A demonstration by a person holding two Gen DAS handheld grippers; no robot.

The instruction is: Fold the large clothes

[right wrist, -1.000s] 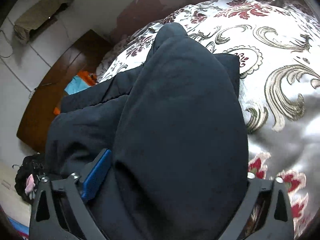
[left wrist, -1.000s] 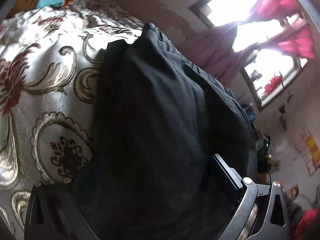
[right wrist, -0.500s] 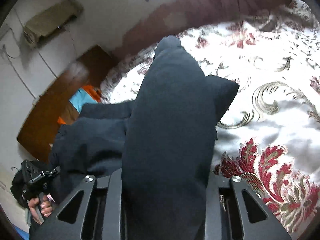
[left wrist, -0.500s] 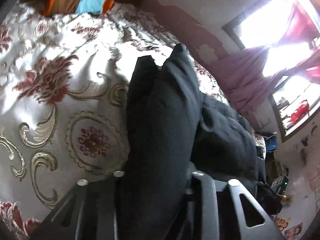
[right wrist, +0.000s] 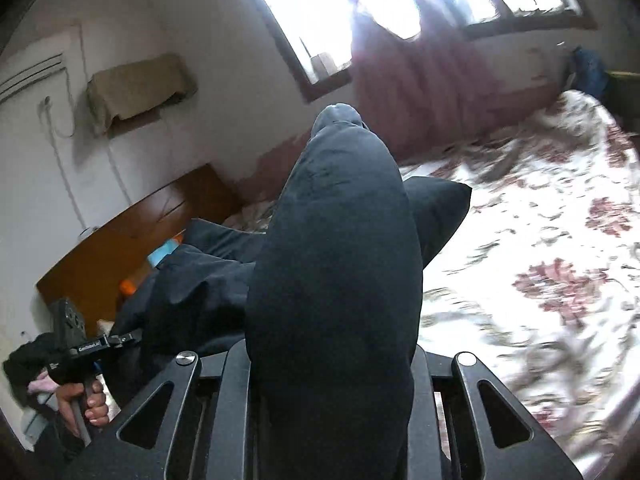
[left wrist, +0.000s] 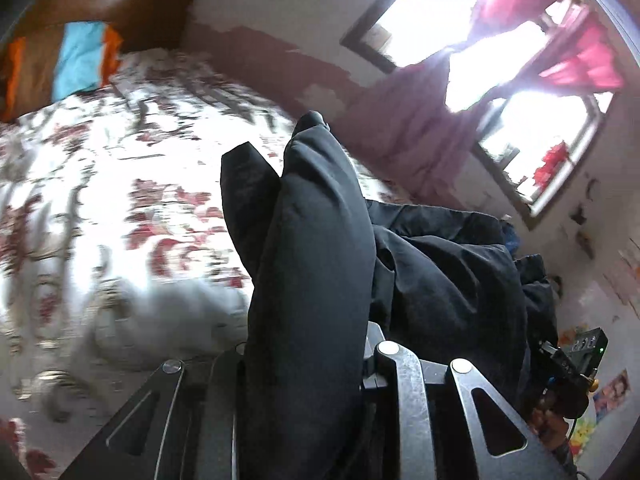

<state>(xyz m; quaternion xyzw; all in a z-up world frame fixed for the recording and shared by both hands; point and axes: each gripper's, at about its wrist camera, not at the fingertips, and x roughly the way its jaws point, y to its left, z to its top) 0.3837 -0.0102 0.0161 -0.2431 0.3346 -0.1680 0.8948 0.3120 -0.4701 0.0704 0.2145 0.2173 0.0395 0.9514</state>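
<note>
Left gripper and right gripper: both clamped on thick bunches of 1 dark padded garment, jaws just closed around cloth. Garment raised off floral bedspread, remainder sagging between. Judged soft, bulky, fairly slippery; best pinched at hem corners.

Small white print on left gripper mount — unreadable.

Black padded garment, bunched into a thick fold, lifted off the floral bed; the rest trails toward 3 o'clock.
</note>
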